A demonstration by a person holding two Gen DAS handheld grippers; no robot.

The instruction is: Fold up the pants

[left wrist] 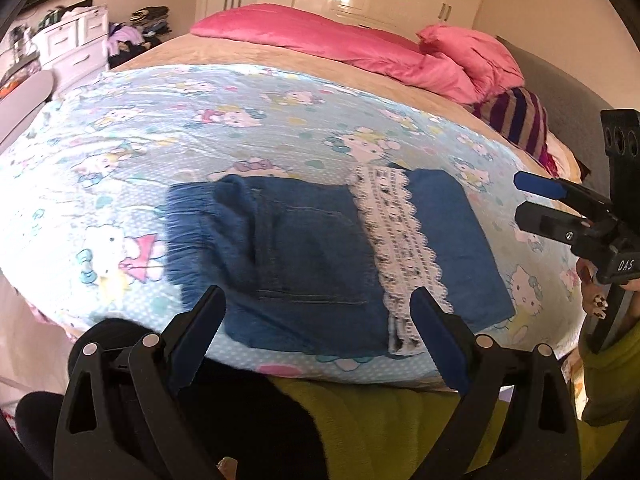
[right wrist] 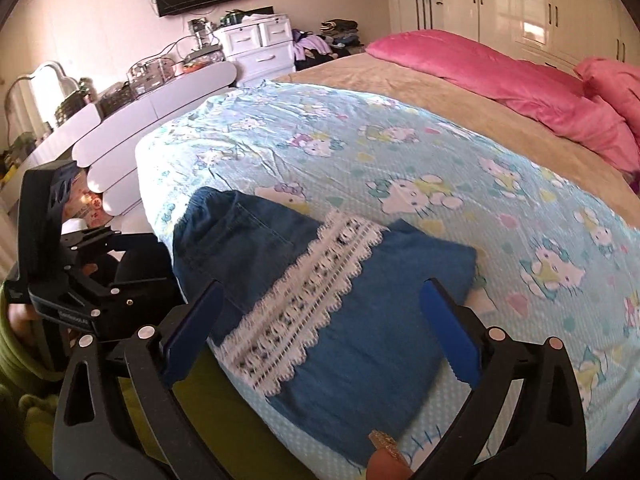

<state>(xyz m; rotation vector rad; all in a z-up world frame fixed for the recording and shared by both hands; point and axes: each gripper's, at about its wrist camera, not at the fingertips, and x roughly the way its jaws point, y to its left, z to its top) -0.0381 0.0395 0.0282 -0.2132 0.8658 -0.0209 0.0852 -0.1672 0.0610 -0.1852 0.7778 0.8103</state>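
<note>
The pants (left wrist: 304, 256) are laid folded into a compact blue bundle near the close edge of the bed (right wrist: 360, 76), on the cartoon-print sheet (left wrist: 168, 128), with a white lace band (left wrist: 400, 240) running across the top layer. The left gripper (left wrist: 320, 320) and the right gripper (right wrist: 324, 320) are both held above the bundle with jaws spread wide and nothing between them. The fold appears done or nearly so. If a last tidy is wanted, the edges should be squared and the top layer pressed flat, and the lace should not be snagged by a fingertip.
</note>
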